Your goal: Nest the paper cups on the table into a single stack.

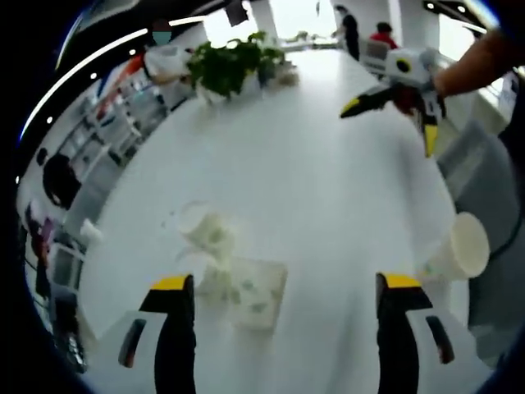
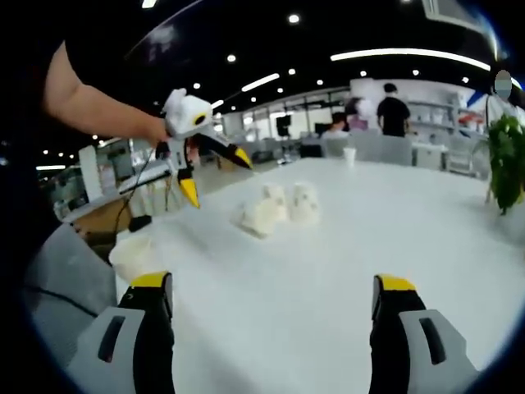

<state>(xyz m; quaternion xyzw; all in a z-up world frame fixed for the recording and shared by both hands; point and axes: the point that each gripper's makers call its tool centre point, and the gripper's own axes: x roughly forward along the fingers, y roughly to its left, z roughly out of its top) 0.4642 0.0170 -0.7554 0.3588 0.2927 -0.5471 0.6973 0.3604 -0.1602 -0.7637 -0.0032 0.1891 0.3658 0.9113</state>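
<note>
A cluster of white paper cups with a pale green print (image 1: 234, 271) (image 2: 279, 209) sits on the white table (image 1: 312, 180) (image 2: 344, 271), some of them lying on their sides. One more paper cup (image 1: 459, 246) (image 2: 131, 256) lies on its side at the table's edge. My left gripper (image 1: 285, 283) is open just short of the cluster, with nothing between its jaws. In the right gripper view, the left gripper (image 2: 217, 176) hangs open above the table, held in a hand. My right gripper (image 2: 272, 285) is open and empty low over the table. In the left gripper view, the right gripper (image 1: 390, 127) is open, far across the table.
A potted green plant (image 1: 234, 61) (image 2: 509, 156) stands at one end of the table. A small white cup (image 2: 350, 156) stands at the far edge. A grey chair (image 1: 484, 180) (image 2: 66, 279) sits beside the lone cup. People stand in the background.
</note>
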